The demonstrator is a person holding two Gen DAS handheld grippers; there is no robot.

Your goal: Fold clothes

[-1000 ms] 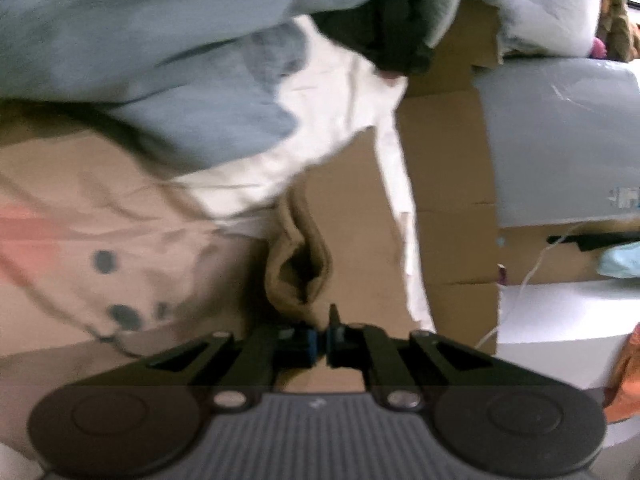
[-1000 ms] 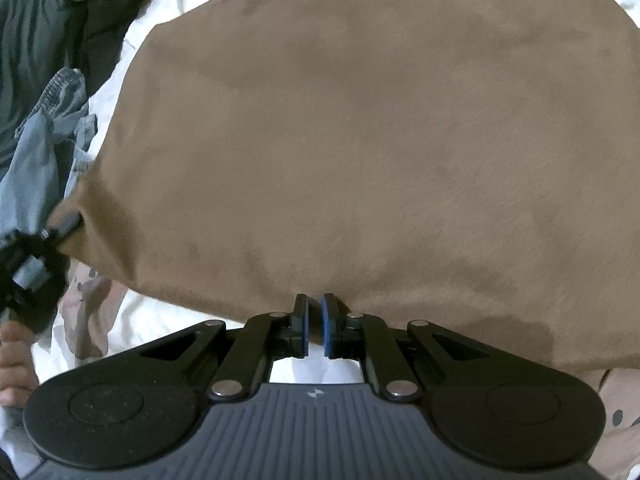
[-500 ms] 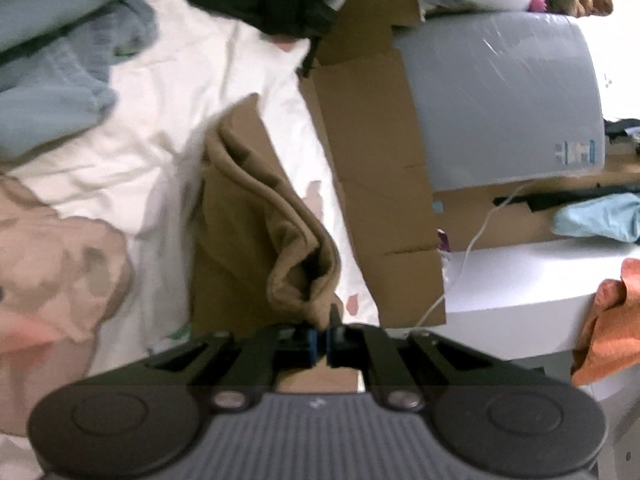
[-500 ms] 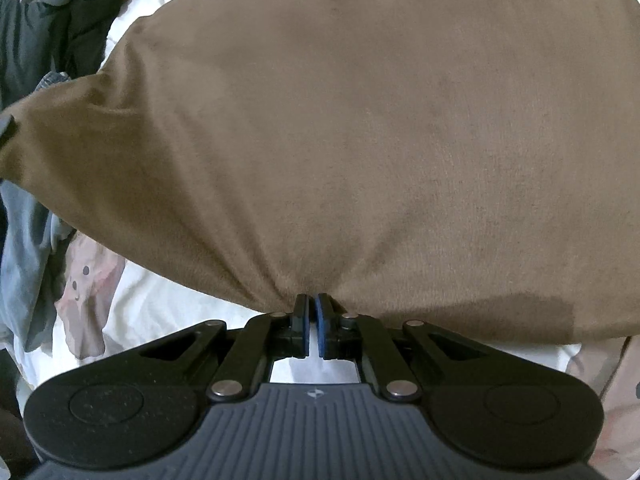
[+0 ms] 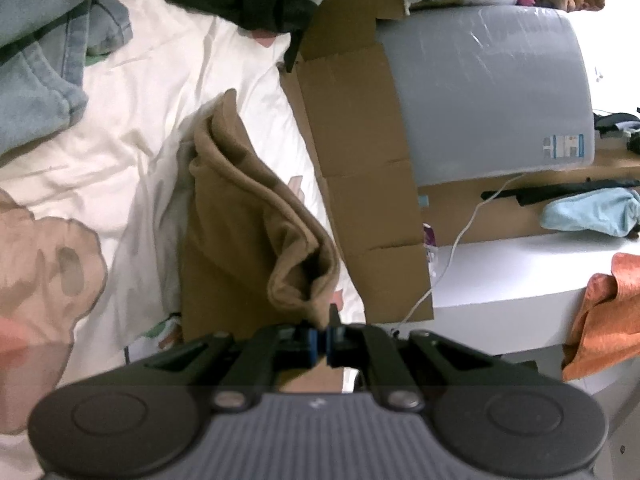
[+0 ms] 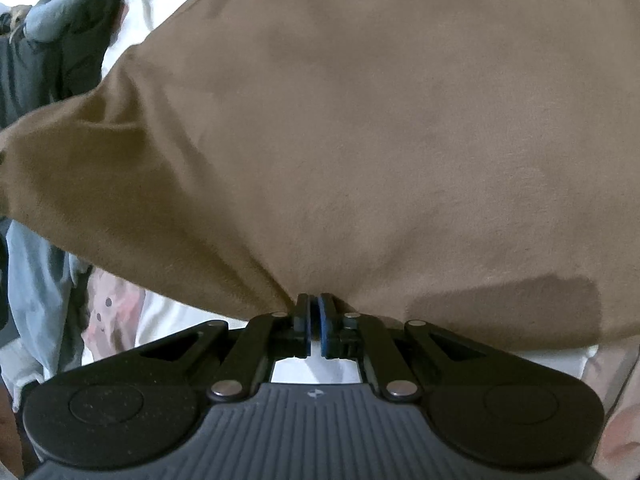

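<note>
In the left wrist view, the left tool (image 5: 320,334) pinches a corner of the brown garment (image 5: 248,216), soft matte knit doubled in rounded layers at frame centre over the white bedsheet (image 5: 132,120). In the right wrist view, the right tool (image 6: 314,312) grips the same cloth's gathered lower edge; its smooth brown expanse fills the frame.

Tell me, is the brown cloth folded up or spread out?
Partly folded: the brown cloth shows doubled layers where the left gripper pinches it, while elsewhere it lies spread wide.

No words or numbers can be read. The small sticker (image 5: 563,146) on the grey wrapped box (image 5: 492,92) is too blurry.
</note>
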